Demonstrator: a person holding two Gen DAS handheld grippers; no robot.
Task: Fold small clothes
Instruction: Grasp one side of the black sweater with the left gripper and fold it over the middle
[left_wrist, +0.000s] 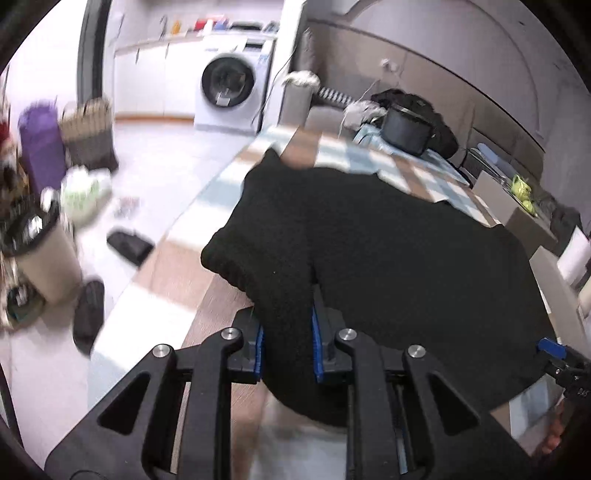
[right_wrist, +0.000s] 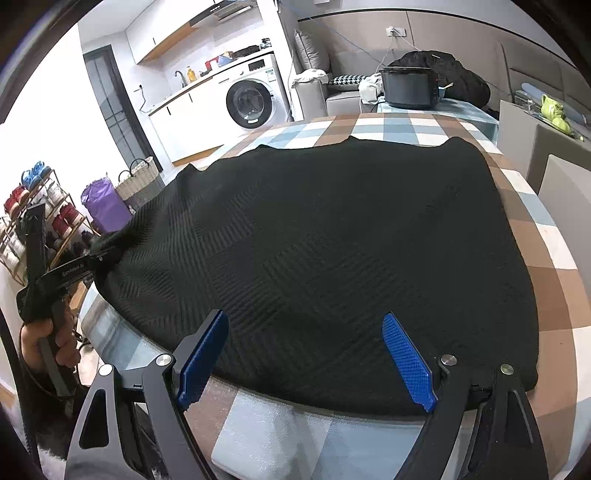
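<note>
One black knit garment (right_wrist: 325, 251) covers most of the checked tablecloth (right_wrist: 546, 266), nearly all of it still flat and unfolded, in a room with a washing machine (right_wrist: 251, 101). Only its left edge is lifted, clenched in the left gripper (left_wrist: 286, 341); the right gripper (right_wrist: 306, 358) stands released over the near hem.

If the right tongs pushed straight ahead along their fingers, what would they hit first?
Most likely the black knit garment: it lies spread on the checked tablecloth directly between and ahead of the open right tongs. Depth is uncertain, but nothing else shows in that line.
</note>
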